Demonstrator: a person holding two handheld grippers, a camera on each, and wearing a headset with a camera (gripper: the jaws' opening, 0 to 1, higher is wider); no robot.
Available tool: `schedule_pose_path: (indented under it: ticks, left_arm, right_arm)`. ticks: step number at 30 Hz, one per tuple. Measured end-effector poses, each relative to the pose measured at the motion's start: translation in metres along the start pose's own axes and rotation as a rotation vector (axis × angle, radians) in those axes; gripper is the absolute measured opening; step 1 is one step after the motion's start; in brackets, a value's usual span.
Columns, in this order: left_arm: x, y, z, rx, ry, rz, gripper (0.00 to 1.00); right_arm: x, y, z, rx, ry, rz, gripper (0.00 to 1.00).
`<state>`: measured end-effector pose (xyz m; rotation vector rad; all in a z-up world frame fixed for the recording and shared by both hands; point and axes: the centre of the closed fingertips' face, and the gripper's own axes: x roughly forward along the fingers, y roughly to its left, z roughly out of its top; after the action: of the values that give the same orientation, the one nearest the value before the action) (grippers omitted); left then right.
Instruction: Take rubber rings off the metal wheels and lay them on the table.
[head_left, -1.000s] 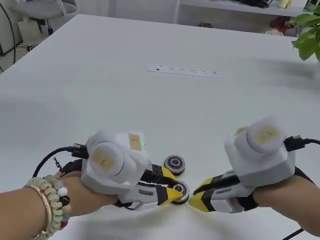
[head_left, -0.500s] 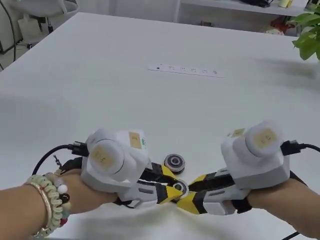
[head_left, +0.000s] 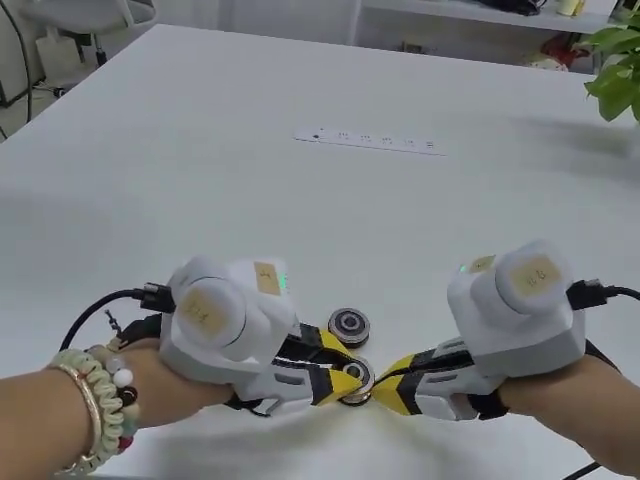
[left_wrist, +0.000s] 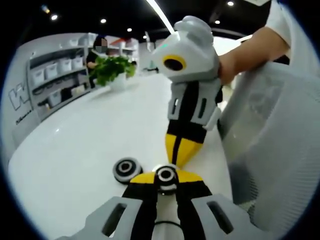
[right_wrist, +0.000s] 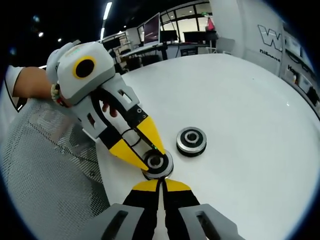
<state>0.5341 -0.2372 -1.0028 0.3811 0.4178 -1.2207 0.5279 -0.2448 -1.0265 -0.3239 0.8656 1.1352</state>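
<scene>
A small metal wheel with a black rubber ring (head_left: 354, 376) sits low over the white table (head_left: 300, 210), and my left gripper (head_left: 340, 379) is shut on it. In the left gripper view the wheel (left_wrist: 166, 175) rests between the yellow tips of that gripper (left_wrist: 165, 180). My right gripper (head_left: 384, 397) faces it from the right with its jaws together, tips touching the wheel's rim (right_wrist: 158, 163); whether they pinch the ring is unclear. A second wheel (head_left: 349, 324) lies flat just behind, also in the right gripper view (right_wrist: 191, 140).
A white power strip (head_left: 365, 141) lies farther back on the table. A green plant (head_left: 615, 70) stands at the far right edge. A black cable (head_left: 100, 315) trails from the left gripper. The table's near edge is just below both hands.
The right gripper has moved left, in to the wheel held by the left gripper, and its tips now touch the rim. The left gripper and the second wheel have stayed put.
</scene>
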Motion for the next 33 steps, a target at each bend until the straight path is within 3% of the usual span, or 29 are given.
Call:
schedule_pose_path:
  ticks: [7,11,12,15,17,19,23,25,26,29,33]
  left_arm:
    - [0.000,0.001,0.000,-0.001,0.003,0.005,0.14]
    - [-0.001,0.002,-0.001,-0.003,0.004,0.009,0.14]
    - [-0.001,0.002,-0.001,-0.004,0.004,0.009,0.14]
    - [-0.001,0.002,-0.001,-0.003,0.005,0.010,0.14]
    - [-0.001,0.002,-0.001,-0.004,0.004,0.010,0.14]
    - [-0.001,0.002,-0.001,-0.005,0.004,0.010,0.14]
    - [-0.001,0.002,-0.001,-0.007,0.002,0.010,0.14]
    - [-0.001,0.002,-0.001,-0.007,0.002,0.010,0.14]
    - [-0.001,0.002,-0.001,-0.006,0.002,0.010,0.14]
    - [-0.001,0.002,-0.001,-0.006,0.003,0.010,0.14]
    - [-0.001,0.002,-0.001,-0.006,0.002,0.009,0.14]
  right_arm:
    - [-0.004,-0.005,0.002,0.084,0.001,-0.026,0.00]
    - [-0.009,-0.008,0.005,0.161,-0.027,-0.023,0.00]
    - [-0.011,-0.011,0.007,0.175,-0.040,-0.030,0.00]
    - [-0.018,-0.015,0.026,0.292,-0.155,-0.016,0.00]
    - [-0.024,-0.020,0.028,0.327,-0.183,-0.015,0.00]
    - [-0.024,-0.022,0.019,0.274,-0.147,-0.036,0.00]
    - [-0.015,-0.016,0.008,0.076,-0.069,-0.051,0.00]
    - [-0.008,-0.004,0.005,0.042,-0.037,-0.007,0.02]
    - [-0.006,0.000,0.003,0.030,-0.024,0.005,0.07]
    - [-0.003,0.001,0.000,-0.011,-0.007,0.006,0.17]
    - [-0.001,0.000,0.003,-0.024,-0.026,-0.004,0.20]
